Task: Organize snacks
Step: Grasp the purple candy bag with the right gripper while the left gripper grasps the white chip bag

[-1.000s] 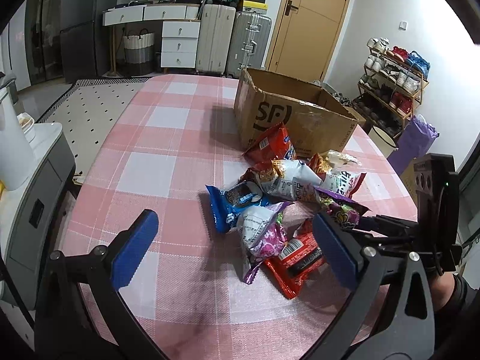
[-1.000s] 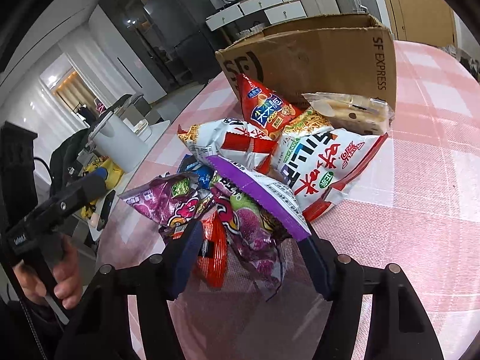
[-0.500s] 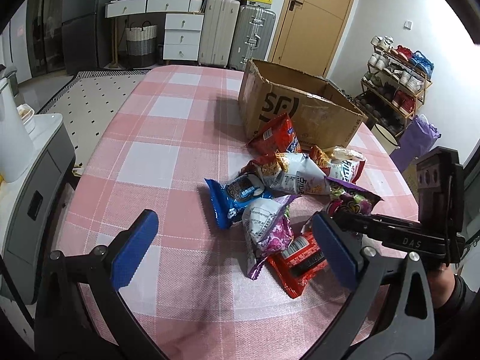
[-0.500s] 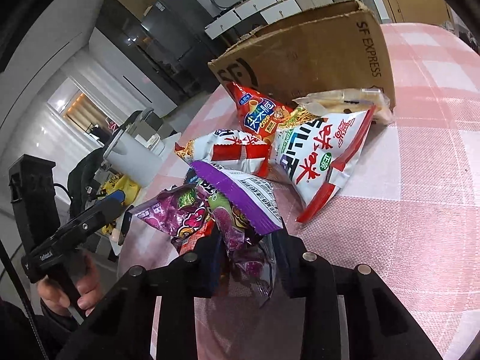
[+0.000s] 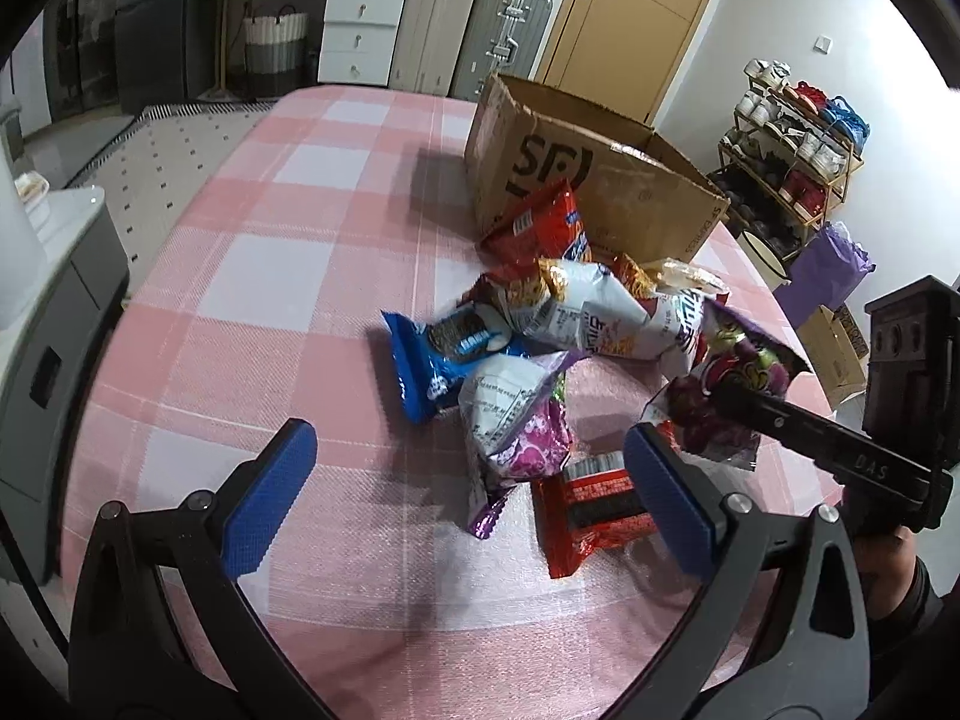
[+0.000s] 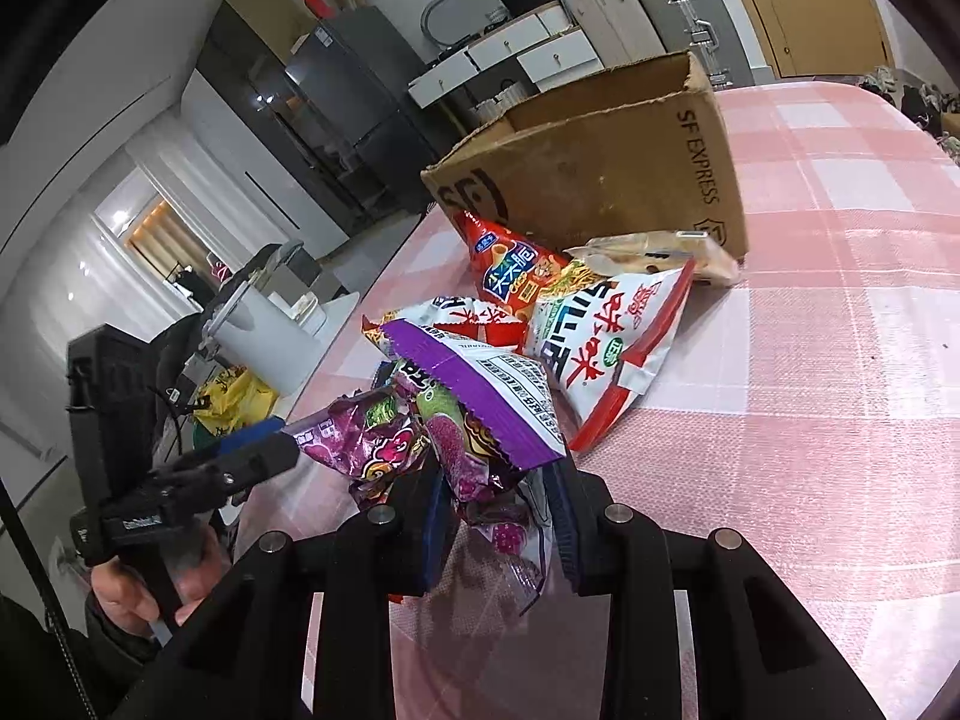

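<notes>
A pile of snack bags lies on the pink checked table (image 5: 288,276) in front of an open cardboard box (image 5: 600,180). My right gripper (image 6: 495,522) is shut on a purple snack bag (image 6: 474,408) and holds it lifted off the table; it also shows at the right of the left wrist view (image 5: 729,384). My left gripper (image 5: 462,480) is open and empty above the table, near a white and purple bag (image 5: 516,420), a blue cookie pack (image 5: 444,360) and a red pack (image 5: 594,510).
A red chip bag (image 6: 510,264) and a white and red bag (image 6: 606,336) lie against the box (image 6: 600,168). A white appliance (image 6: 258,336) stands on a side cabinet left of the table. Suitcases, drawers and a shoe rack (image 5: 792,138) stand behind.
My right gripper closed on the purple bag and lifted it off the pile. My left gripper stayed open and rose slightly, tilting over the pile.
</notes>
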`<state>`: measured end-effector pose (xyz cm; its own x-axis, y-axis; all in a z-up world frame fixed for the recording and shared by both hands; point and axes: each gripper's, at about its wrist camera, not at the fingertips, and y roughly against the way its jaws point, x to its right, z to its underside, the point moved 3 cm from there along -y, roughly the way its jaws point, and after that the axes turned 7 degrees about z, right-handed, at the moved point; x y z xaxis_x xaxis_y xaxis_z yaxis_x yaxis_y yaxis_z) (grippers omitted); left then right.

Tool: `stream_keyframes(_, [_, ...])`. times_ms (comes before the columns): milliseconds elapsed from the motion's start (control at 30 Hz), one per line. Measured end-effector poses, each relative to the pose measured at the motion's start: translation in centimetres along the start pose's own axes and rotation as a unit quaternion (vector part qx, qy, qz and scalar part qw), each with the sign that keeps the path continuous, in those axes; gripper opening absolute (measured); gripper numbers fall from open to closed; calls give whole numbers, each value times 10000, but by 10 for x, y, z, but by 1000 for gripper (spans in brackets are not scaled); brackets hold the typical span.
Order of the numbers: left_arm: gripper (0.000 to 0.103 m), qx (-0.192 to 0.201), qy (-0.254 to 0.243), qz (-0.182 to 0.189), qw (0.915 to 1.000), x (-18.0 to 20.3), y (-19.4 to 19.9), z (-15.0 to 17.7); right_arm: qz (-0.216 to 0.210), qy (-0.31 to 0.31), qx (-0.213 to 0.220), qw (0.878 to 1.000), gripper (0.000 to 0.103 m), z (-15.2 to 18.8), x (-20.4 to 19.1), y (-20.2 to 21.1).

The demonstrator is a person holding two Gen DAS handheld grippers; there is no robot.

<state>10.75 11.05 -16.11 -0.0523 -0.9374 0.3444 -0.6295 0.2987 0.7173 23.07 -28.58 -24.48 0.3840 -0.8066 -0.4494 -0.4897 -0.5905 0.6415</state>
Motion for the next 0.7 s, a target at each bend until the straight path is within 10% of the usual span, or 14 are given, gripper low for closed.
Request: stream_keyframes(700, [89, -419, 843, 737, 9928, -7, -44, 6, -26, -2, 152, 9999, 30, 8, 13, 15])
